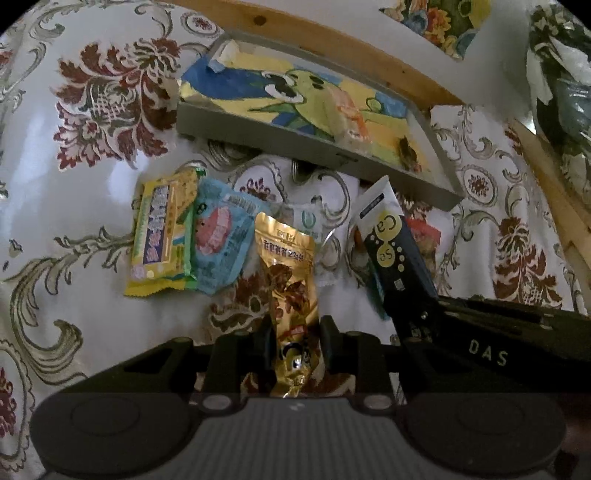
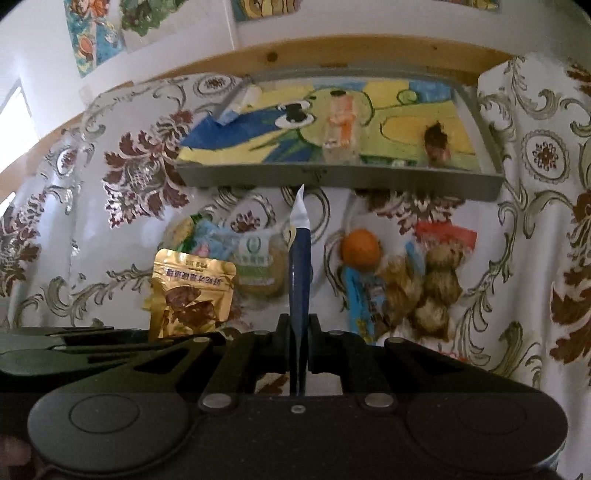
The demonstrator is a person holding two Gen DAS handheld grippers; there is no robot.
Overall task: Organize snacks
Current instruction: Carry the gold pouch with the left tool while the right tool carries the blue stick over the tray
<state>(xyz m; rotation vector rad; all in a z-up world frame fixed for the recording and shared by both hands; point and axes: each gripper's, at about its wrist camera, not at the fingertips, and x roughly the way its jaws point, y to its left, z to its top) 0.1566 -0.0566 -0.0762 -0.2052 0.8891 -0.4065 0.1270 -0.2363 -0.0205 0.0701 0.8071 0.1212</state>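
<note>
Snacks gripped by thin ends, gold pouch point(image 1: 291, 280) in left tool point(image 1: 295, 345), dark sachet point(image 2: 299, 273) in right tool point(image 2: 298, 341): liable to slip before the tray point(image 2: 340, 179).

Both wrist cameras face the tray point(image 1: 258, 133) point(image 2: 332, 179) closely — side by side.

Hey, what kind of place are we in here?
Probably a home, at a table. A floral tablecloth covers it, children's paintings hang on the wall, and small snack packets lie before a grey tray.
</note>
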